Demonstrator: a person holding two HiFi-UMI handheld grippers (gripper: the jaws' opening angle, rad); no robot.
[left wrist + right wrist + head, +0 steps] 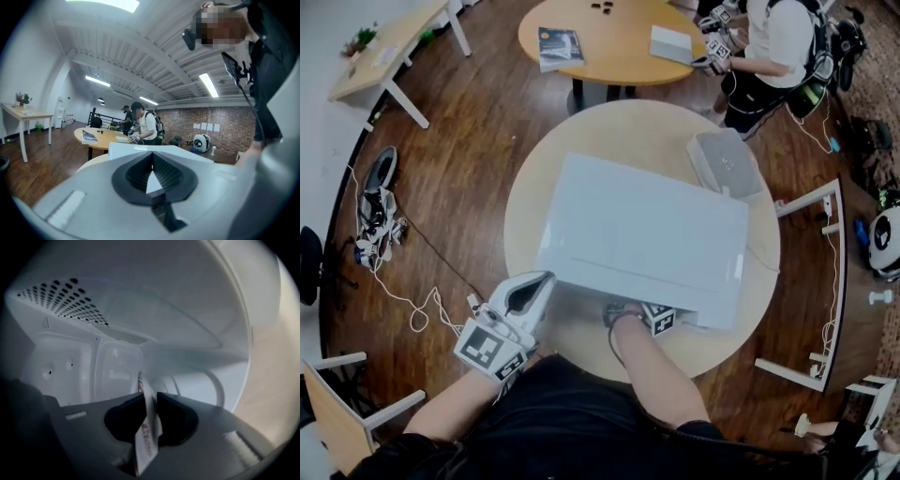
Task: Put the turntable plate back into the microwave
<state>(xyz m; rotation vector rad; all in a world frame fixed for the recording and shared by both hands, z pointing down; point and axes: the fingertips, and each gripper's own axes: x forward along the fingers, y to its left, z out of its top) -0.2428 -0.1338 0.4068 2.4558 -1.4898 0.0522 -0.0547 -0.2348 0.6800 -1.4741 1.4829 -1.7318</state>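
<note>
At the near edge of the table, my left gripper hangs with jaws together, empty, beside the near left corner of the microwave. My right gripper reaches into the microwave, jaws clamped on the turntable plate, which sits edge-on inside the cavity.

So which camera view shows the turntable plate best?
The right gripper view: the turntable plate stands edge-on, clamped in the right gripper, inside the microwave. In the head view the microwave's top hides it; the left gripper view shows none of it.
</note>
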